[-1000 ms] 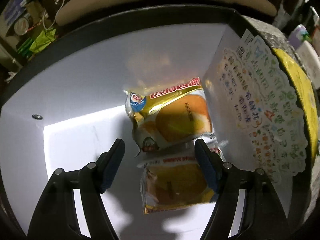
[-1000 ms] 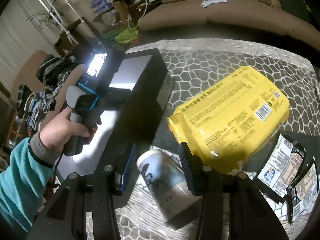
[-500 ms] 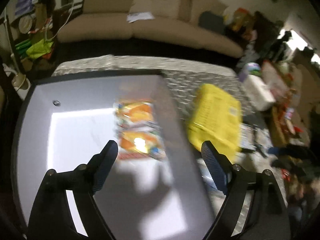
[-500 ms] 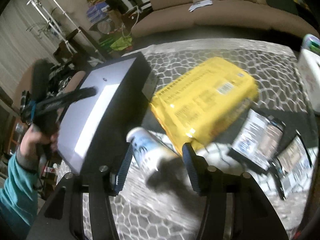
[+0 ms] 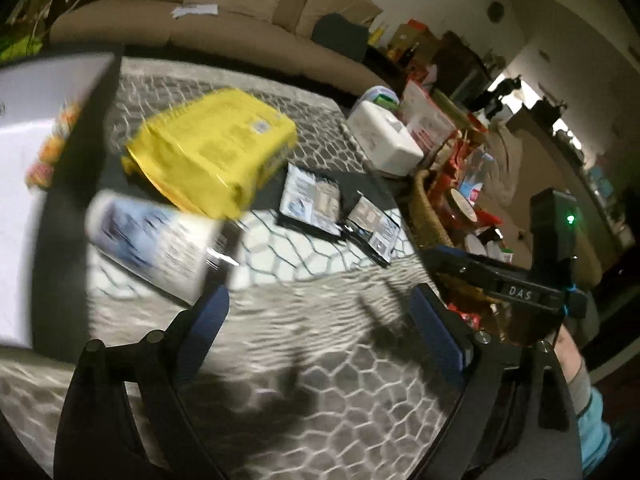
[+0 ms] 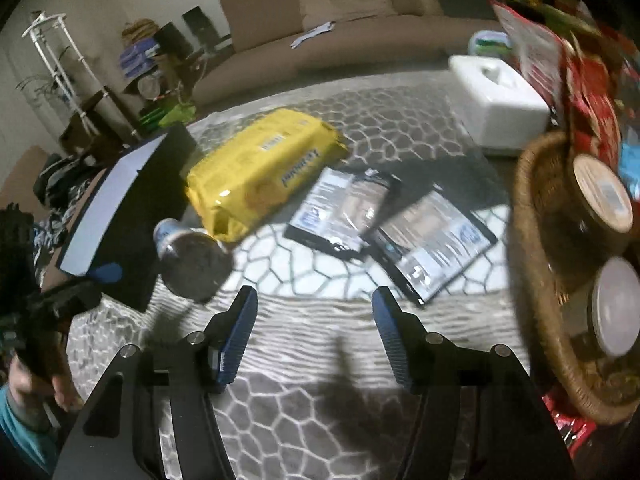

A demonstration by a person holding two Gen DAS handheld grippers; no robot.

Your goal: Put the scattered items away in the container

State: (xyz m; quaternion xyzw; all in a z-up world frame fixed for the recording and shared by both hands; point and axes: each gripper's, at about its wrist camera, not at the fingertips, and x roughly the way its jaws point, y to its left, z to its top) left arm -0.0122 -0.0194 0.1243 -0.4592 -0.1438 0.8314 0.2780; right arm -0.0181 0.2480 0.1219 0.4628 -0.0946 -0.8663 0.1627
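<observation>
A white can (image 6: 192,266) is lying on its side on the desk (image 6: 320,412), just beside the black container (image 6: 120,216) and touching the yellow pack (image 6: 260,172); rigid, smooth, probably prone to rolling, best gripped across its body. Both grippers, left (image 5: 320,332) and right (image 6: 314,332), are opening empty fingers.

Yellow pack (image 6: 260,172), can (image 6: 192,260) on its side beside black container (image 6: 120,216).
</observation>
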